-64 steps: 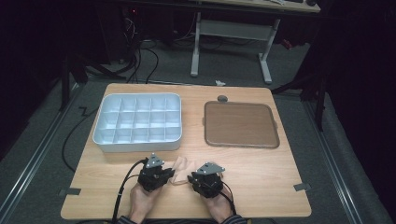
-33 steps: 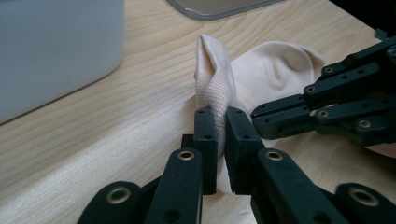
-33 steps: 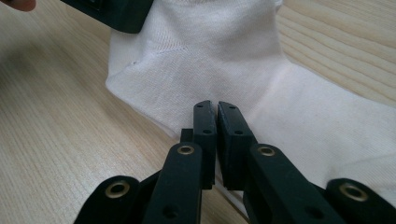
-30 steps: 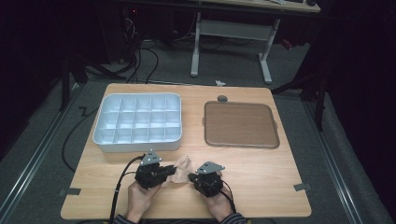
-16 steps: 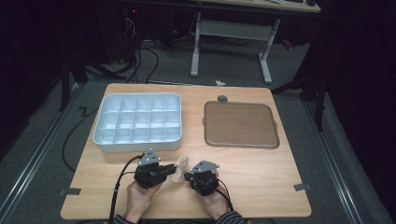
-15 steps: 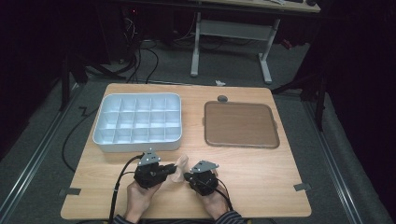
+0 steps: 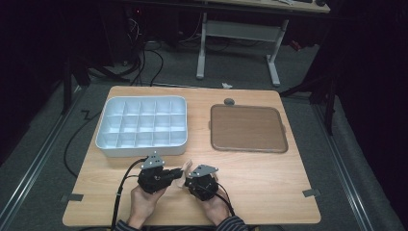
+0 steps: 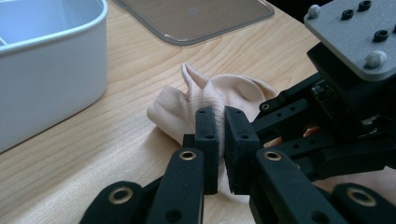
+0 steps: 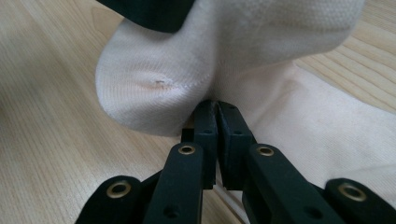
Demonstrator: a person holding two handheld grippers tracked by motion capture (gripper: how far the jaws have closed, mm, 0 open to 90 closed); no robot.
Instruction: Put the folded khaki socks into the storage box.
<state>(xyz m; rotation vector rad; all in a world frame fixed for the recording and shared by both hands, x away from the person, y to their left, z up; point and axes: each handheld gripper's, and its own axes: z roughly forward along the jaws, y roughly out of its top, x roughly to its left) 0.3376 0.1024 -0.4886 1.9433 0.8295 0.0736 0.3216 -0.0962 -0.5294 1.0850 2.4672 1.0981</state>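
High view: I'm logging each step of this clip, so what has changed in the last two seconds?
The two grippers have closed in on each other near the table's front edge: the right gripper slid left toward the left gripper. Both are shut on the beige sock between them. The white compartment tray, the brown tray and the table stayed as they were.

Wooden table (image 7: 250, 168) with white compartment tray (image 7: 141, 126), brown flat tray (image 7: 247, 128) and pale sock (image 8: 205, 100).

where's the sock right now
The sock lies bunched at the table's near edge in the high view, pinched between the left tool and right tool, just below the white compartment tray.
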